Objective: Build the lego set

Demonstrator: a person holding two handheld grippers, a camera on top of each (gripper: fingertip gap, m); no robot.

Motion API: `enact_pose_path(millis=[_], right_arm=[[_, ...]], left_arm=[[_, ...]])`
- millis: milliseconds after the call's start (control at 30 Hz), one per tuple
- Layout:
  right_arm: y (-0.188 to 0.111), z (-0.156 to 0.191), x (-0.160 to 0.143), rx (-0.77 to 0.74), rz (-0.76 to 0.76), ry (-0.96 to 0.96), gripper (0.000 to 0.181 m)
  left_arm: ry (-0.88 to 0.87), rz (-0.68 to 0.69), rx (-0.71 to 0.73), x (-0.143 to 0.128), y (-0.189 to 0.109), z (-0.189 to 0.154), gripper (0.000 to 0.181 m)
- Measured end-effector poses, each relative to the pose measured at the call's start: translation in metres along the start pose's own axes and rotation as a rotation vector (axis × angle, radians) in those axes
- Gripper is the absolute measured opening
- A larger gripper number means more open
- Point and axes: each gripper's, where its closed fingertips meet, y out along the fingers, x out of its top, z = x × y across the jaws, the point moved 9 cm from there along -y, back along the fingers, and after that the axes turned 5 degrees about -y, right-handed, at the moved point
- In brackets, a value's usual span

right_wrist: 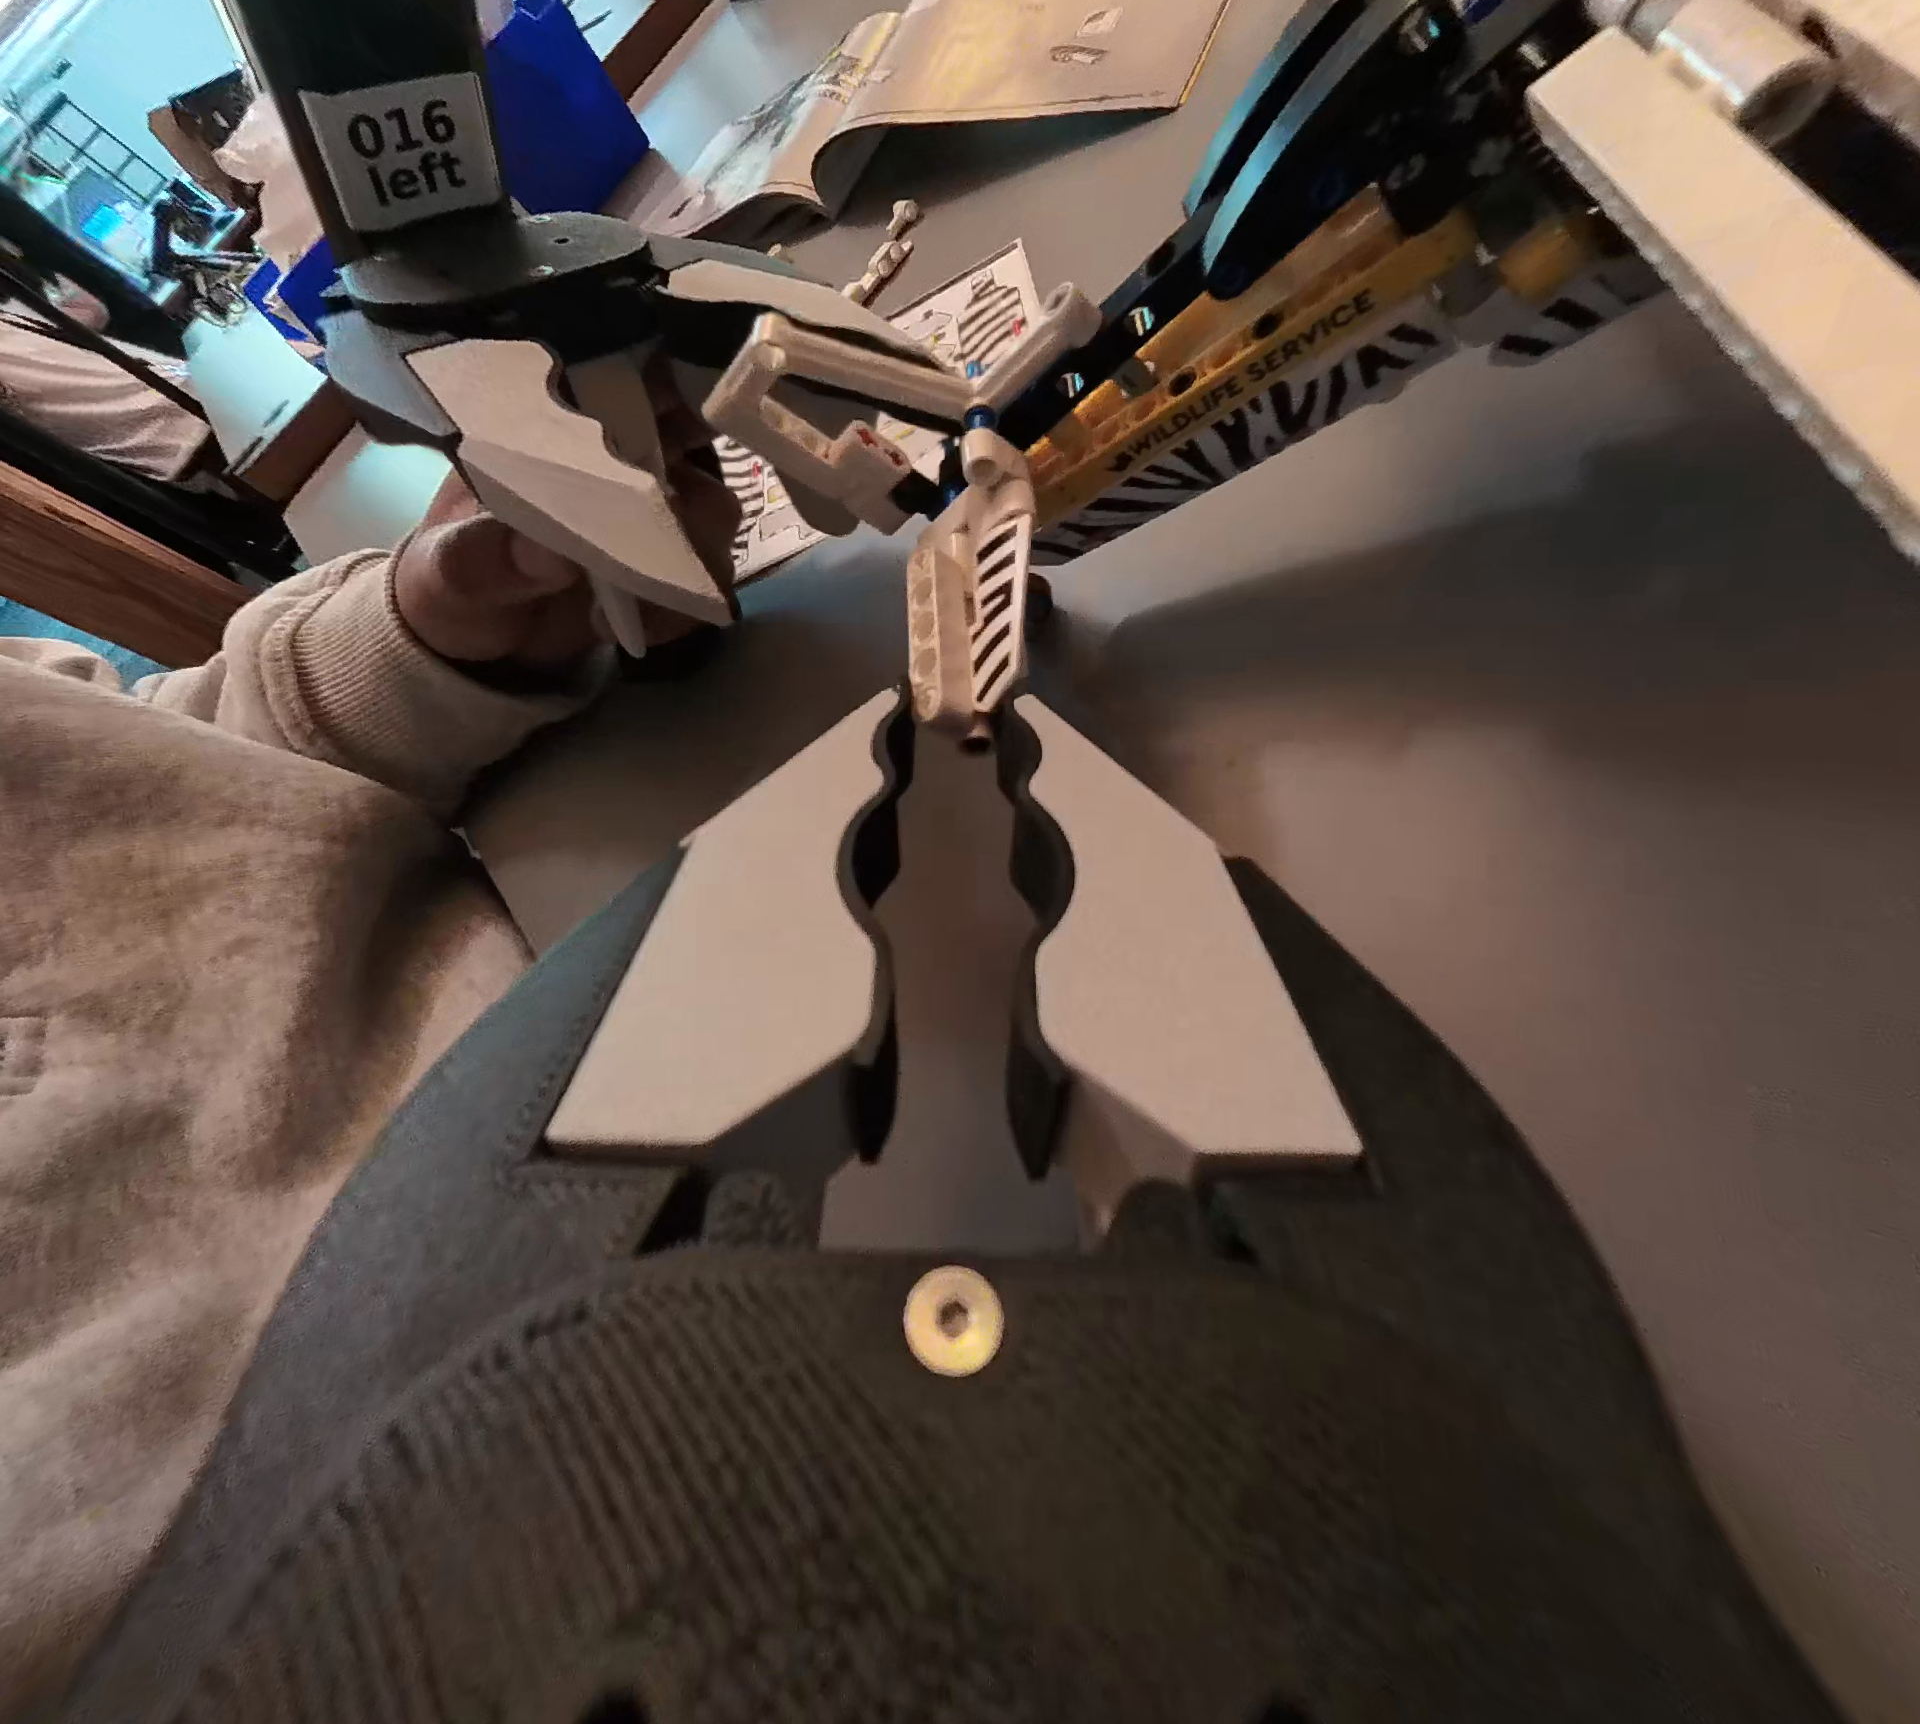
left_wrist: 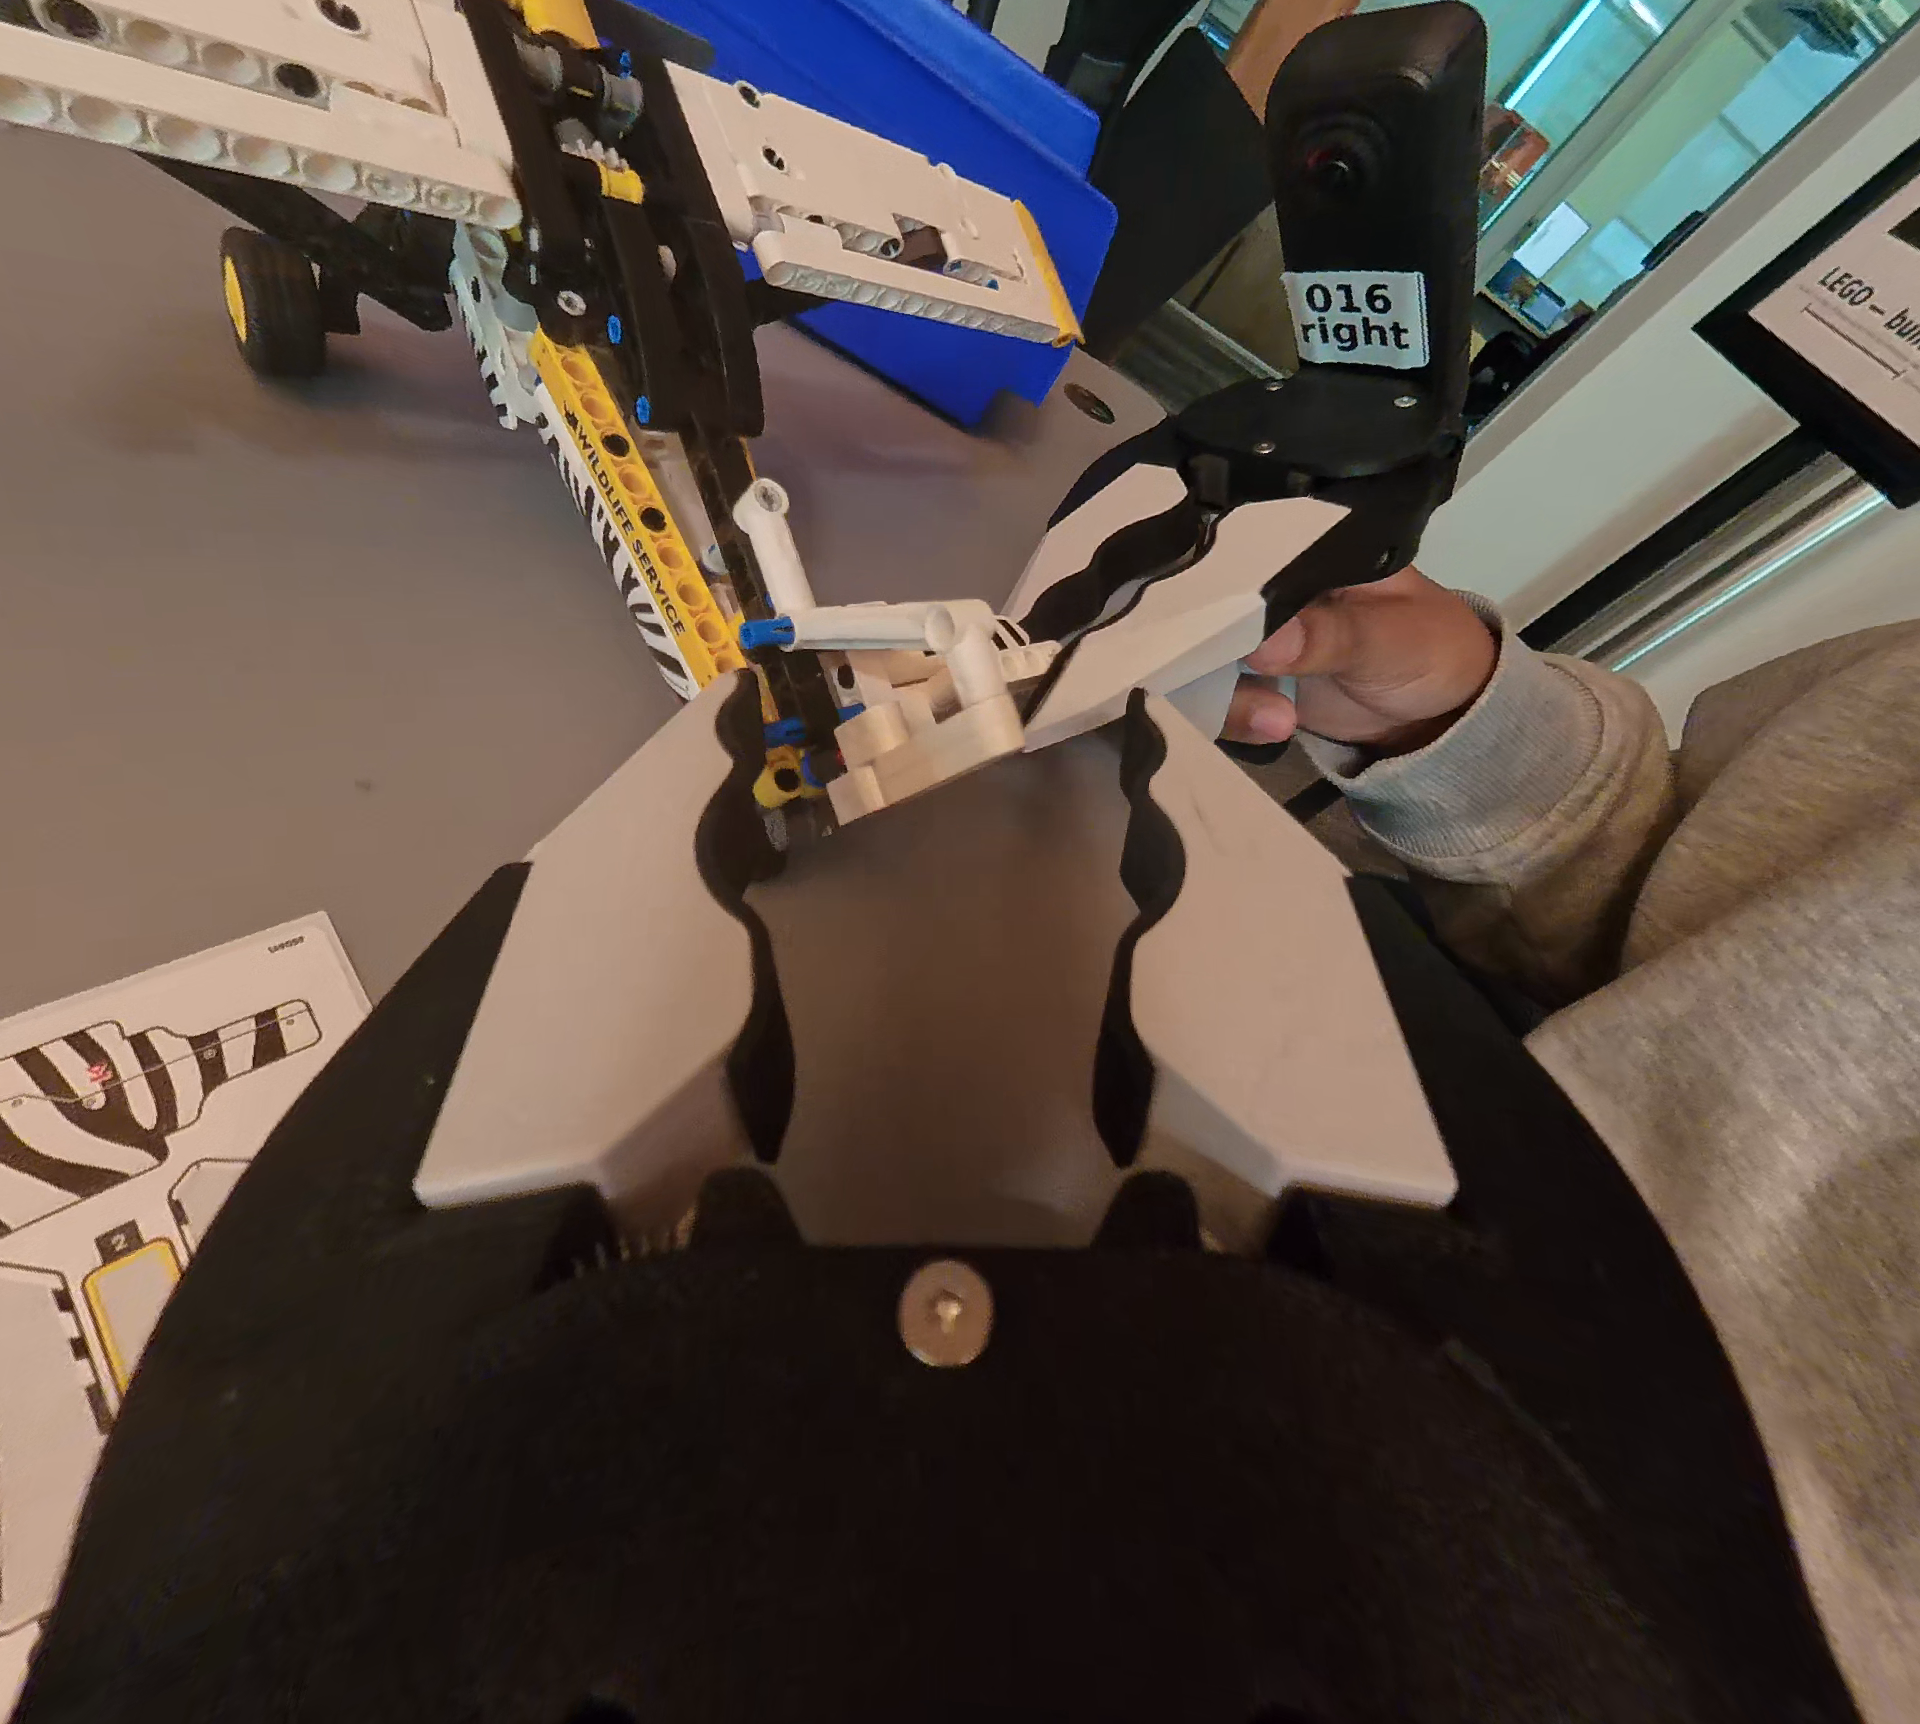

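The Lego plane [left_wrist: 623, 386] stands on the grey table [left_wrist: 260, 635], with white wings, a black and yellow body and zebra stripes. Its tail end [left_wrist: 914, 718] is a cluster of white beams and connectors. My left gripper [left_wrist: 935, 718] is open, its fingers on either side of that tail end; the left fingertip touches the black beam. My right gripper [right_wrist: 961, 718] is shut on a white zebra-striped panel [right_wrist: 977, 614] that hangs from the tail. In the left wrist view the right gripper [left_wrist: 1049, 646] meets the tail from the right. The left gripper [right_wrist: 831, 479] shows around a white frame [right_wrist: 821, 386].
A blue bin [left_wrist: 779, 12] stands behind the plane. A sticker sheet [left_wrist: 156, 1103] lies at the near left. An open instruction booklet [right_wrist: 987, 43] and small loose white pieces [right_wrist: 888, 256] lie farther back. The person's grey sleeves [left_wrist: 1507, 791] are close on the right. Both grippers' tips are close together, under 4 cm apart.
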Motion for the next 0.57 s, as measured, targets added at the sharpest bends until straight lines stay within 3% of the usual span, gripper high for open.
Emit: enact_pose_path(millis=[233, 567], right_arm=[[-0.0001, -0.0004, 0.0002, 0.006, 0.017, -0.028, 0.014], [0.0021, -0.0006, 0.0001, 0.04, 0.032, -0.017, 0.014]], left_arm=[[0.012, 0.016, -0.009, -0.0009, 0.0014, -0.0015, 0.07], [-0.114, -0.013, -0.048, -0.0033, -0.0029, 0.0043, 0.064]])
